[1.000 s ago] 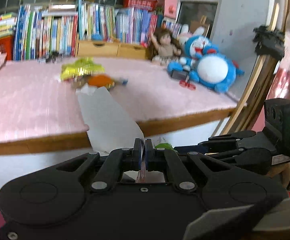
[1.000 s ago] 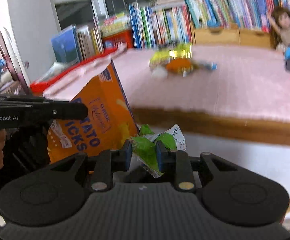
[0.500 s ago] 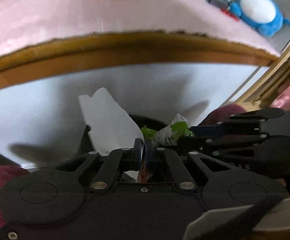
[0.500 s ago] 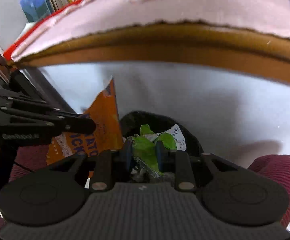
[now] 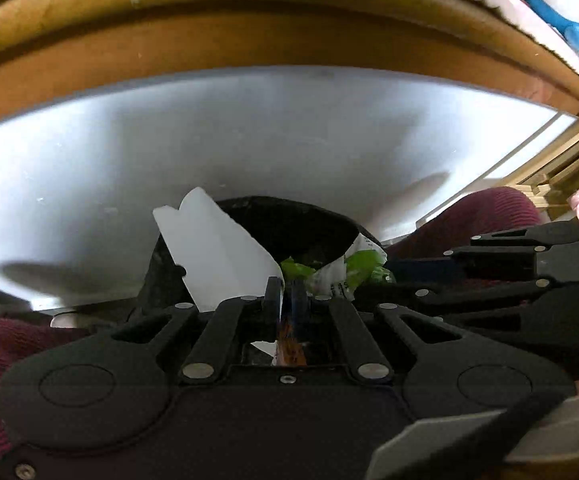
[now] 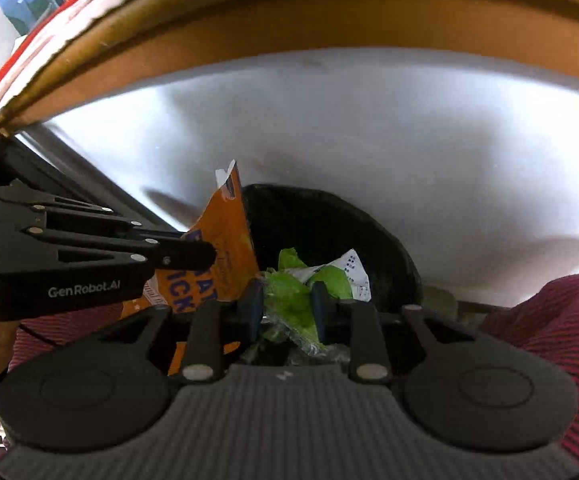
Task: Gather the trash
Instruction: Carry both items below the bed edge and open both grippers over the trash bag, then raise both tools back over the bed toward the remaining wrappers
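1. The left gripper [image 5: 287, 294] is clamped on the orange bag [image 6: 217, 256] at the rim of the black bin [image 6: 329, 224].
2. The right gripper [image 6: 285, 304] grasps the green wrapper [image 6: 289, 292] above it.
3. Both should let go only once well over the opening.

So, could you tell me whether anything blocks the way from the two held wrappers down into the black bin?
Nothing visible does: the orange snack bag and crumpled green-and-white wrapper hang right above the black bin's open mouth.
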